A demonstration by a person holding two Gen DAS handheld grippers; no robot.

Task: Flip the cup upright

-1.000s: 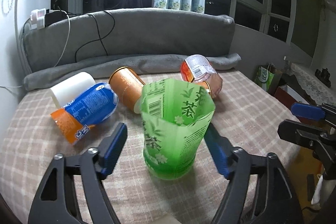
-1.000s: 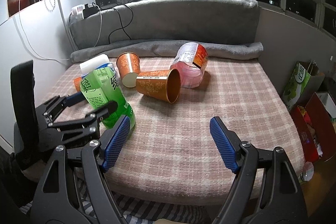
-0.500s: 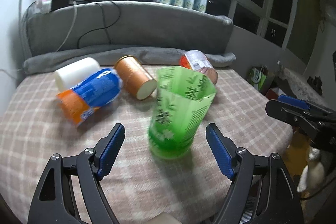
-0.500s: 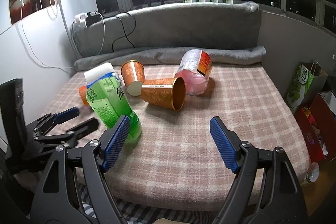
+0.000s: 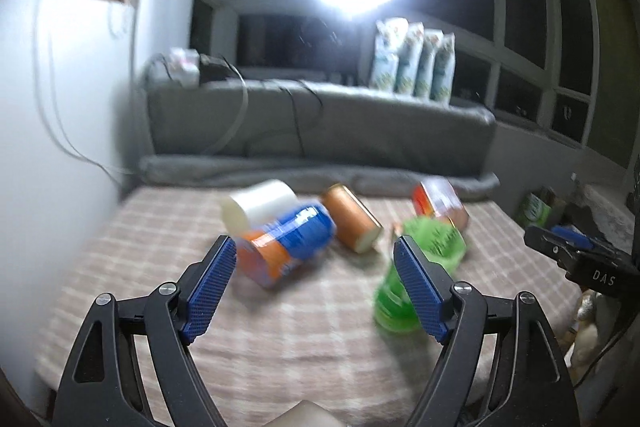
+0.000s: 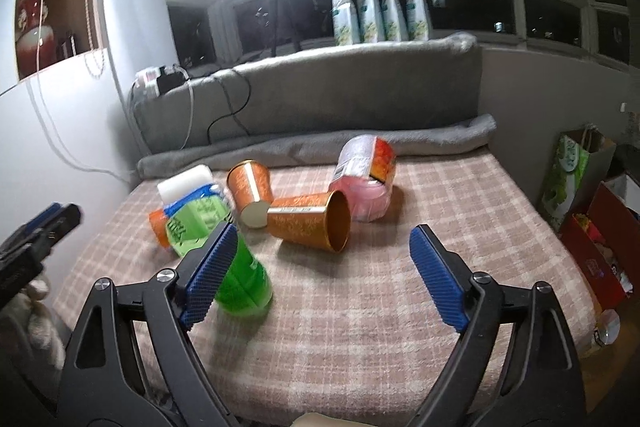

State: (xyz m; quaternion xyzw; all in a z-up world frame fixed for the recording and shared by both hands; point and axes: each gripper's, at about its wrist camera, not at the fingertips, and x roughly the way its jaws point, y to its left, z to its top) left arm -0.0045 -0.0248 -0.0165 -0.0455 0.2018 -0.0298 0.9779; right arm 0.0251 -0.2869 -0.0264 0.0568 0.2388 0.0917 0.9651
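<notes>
Left wrist view: left tool [image 5: 314,279] spread wide, nothing between its blue pads [image 5: 208,287], aimed over the plaid-covered bed [image 5: 132,251]. Green tea cup [image 5: 420,275] standing mouth-up just behind the right pad, partly hidden by it, base down on the cloth, so apparently already righted and let go. Blue-and-orange cup [image 5: 286,247] lying on its side directly ahead between the pads, white cup [image 5: 260,209] touching it behind, copper cup [image 5: 352,223] beside it with its base toward the camera. Probably the next one lined up for turning, given the framing. Much motion blur, so fine contact hard to judge.

Right wrist view: right tool [image 6: 320,271] likewise fully parted and empty, hanging back near the bed's front edge, seemingly to keep clear. Green tea cup [image 6: 224,259] upright at front left, leaning slightly in the blur. Open-mouthed copper cup [image 6: 312,223] on its side mid-bed, mouth toward the camera; red-and-pink cup [image 6: 366,183] tipped behind it. Left tool [image 6: 36,239] at the far left edge, away from the cups.
</notes>
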